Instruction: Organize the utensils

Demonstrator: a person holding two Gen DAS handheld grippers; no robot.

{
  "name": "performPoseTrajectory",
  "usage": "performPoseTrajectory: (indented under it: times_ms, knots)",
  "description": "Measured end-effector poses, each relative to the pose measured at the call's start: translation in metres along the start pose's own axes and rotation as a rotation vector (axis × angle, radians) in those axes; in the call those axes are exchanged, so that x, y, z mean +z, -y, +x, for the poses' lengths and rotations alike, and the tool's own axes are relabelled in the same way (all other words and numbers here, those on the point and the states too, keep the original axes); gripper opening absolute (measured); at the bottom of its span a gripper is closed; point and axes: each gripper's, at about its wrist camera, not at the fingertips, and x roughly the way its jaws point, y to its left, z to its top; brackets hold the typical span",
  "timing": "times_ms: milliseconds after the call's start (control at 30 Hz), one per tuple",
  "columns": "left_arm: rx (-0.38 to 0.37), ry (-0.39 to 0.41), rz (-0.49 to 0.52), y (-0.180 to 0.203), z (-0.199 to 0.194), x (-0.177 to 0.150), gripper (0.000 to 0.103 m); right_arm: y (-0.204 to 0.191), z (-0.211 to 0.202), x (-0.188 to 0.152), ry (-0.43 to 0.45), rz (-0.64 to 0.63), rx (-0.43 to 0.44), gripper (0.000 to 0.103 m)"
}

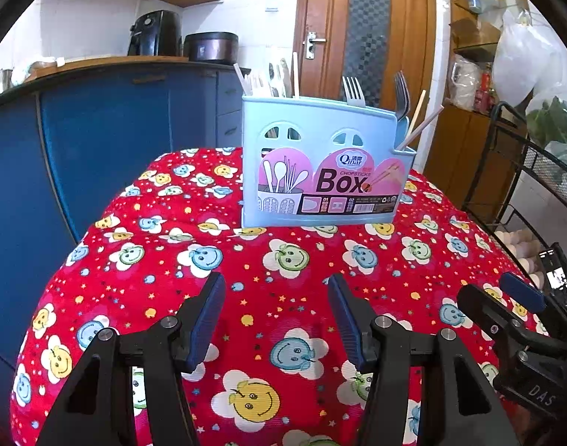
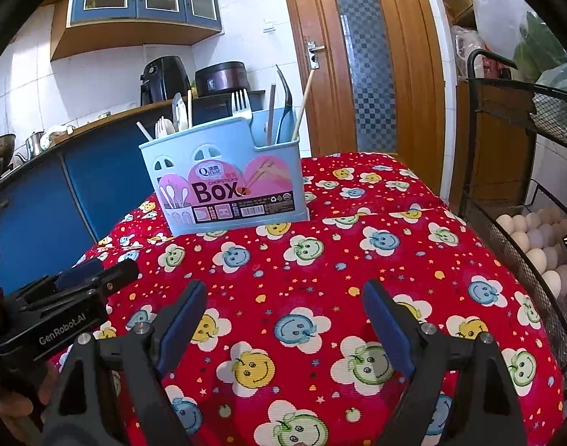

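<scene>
1. Nearest the lens: left claw [image 1: 276, 319], blue pads parted, nothing between them, only red smiley-face cloth [image 1: 283, 260] below.
2. Right claw [image 2: 283, 319] likewise empty, jaws spread wider than the left's, poised over the same cloth covering the bench.
3. Straight ahead of both claws, well apart from either: pale blue utensil box [image 1: 320, 171] standing upright at the far side of the bench, label facing the cameras.
4. Already loaded: forks [image 1: 354, 91], spoons [image 2: 164, 126] and chopsticks [image 1: 419, 130], all upright or leaning, handles down.
5. No loose utensil visible anywhere on the cloth; task probably finished or close to it.
6. Key relation: box dead ahead of the left claw, ahead and to the left of the right claw; long side of the box running across the view, so reaching over the front wall means coming in from above.
7. Left claw judged slightly better lined up with the box.
8. Off to the right: wire basket [image 2: 514, 260] of eggs [image 2: 536, 238], close to the bench edge, worth avoiding on any swing.
</scene>
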Motion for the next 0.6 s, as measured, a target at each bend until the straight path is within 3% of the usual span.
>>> performPoseTrajectory:
  times_ms: [600]
  knots:
    - [0.003,0.013,0.009,0.0018,-0.0032,0.0013,0.059,0.0027,0.0012,-0.0004,-0.004,0.008,-0.001,0.087]
